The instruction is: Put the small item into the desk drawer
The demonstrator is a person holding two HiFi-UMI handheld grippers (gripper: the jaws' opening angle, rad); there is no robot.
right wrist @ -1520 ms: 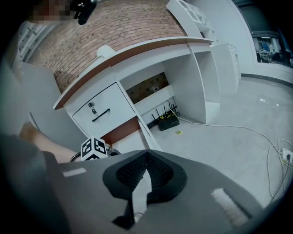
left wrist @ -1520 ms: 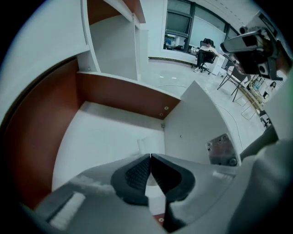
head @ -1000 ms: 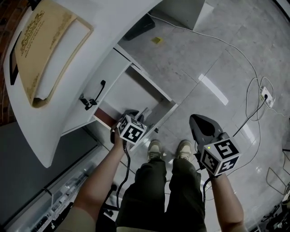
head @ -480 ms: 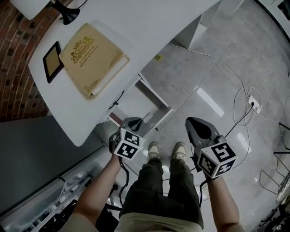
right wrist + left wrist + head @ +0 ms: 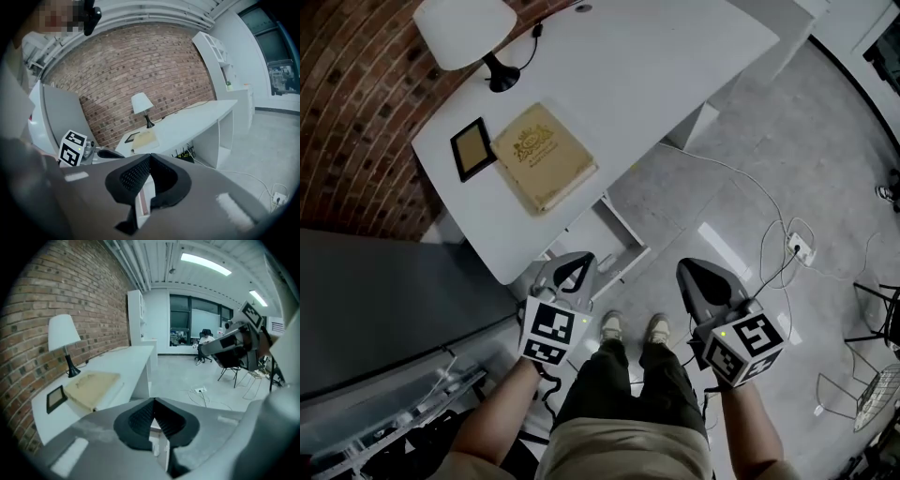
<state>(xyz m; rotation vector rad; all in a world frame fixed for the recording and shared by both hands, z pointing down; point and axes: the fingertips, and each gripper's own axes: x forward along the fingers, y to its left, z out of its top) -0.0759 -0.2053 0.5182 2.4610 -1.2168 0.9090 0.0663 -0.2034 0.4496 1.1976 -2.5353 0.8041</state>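
Desk drawer (image 5: 617,232) is seen open just ahead of the left claw (image 5: 577,263); its contents, small item included, cannot be made out. Left claw and right claw (image 5: 694,273) are held low, both pressed together, empty.

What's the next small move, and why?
Probably move the left gripper forward to push the drawer shut. It stands open under the desk, nearest that gripper, and both it and the right gripper are shut on nothing. The drawer's inside is too small to check.
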